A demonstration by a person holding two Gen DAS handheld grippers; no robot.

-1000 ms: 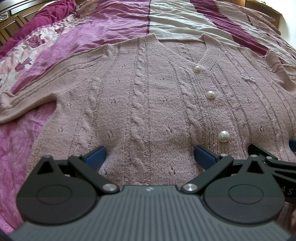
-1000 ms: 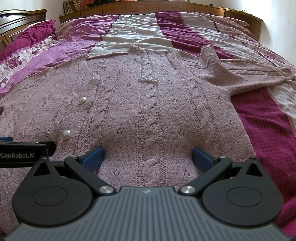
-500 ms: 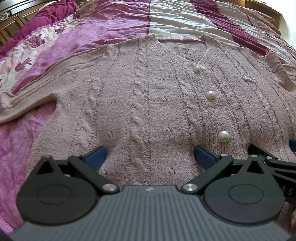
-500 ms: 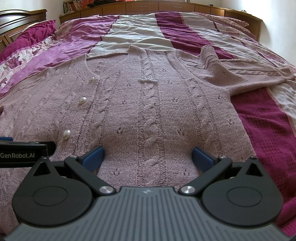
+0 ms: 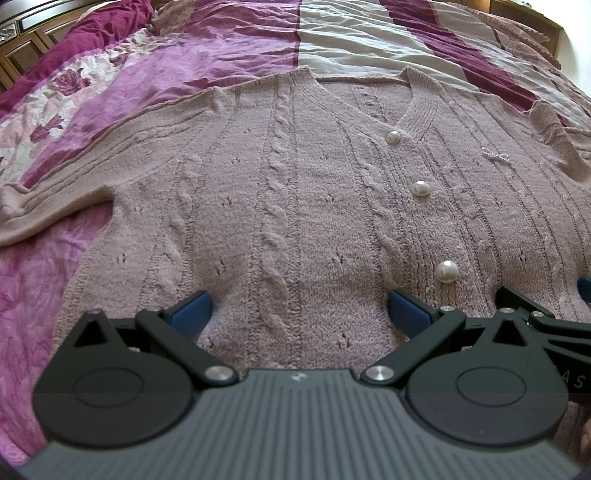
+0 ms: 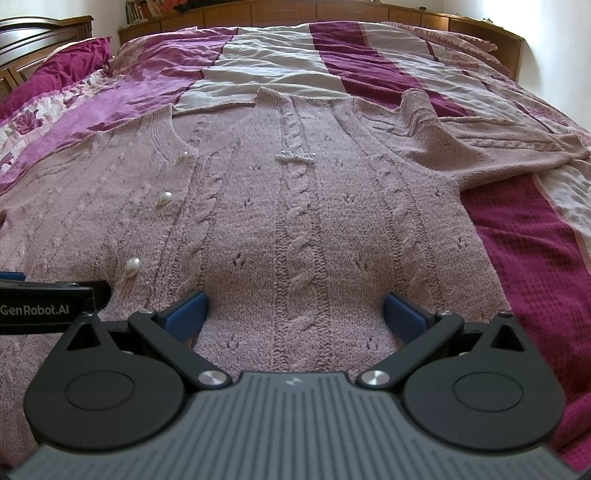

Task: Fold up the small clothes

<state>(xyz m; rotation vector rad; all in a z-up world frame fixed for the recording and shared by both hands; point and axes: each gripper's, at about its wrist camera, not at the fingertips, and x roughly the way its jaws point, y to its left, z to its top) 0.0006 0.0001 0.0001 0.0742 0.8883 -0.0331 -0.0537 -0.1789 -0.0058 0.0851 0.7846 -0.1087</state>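
Note:
A dusty-pink cable-knit cardigan (image 5: pixel 295 192) with pearl buttons (image 5: pixel 421 189) lies flat, front up, on the bed. Its left sleeve (image 5: pixel 55 199) stretches out to the left; its right sleeve (image 6: pixel 498 147) lies rumpled out to the right. My left gripper (image 5: pixel 301 314) is open over the lower left part of the cardigan, near the hem, blue pads spread wide. My right gripper (image 6: pixel 293 314) is open over the lower right part, with knit showing between its pads. Each gripper's body shows at the edge of the other's view. The hem itself is hidden behind the gripper bodies.
The cardigan rests on a striped bedspread (image 6: pixel 280 55) of magenta, purple and beige. A dark wooden headboard (image 6: pixel 33 40) stands at the left, a wooden cabinet (image 6: pixel 332 9) runs along the far wall.

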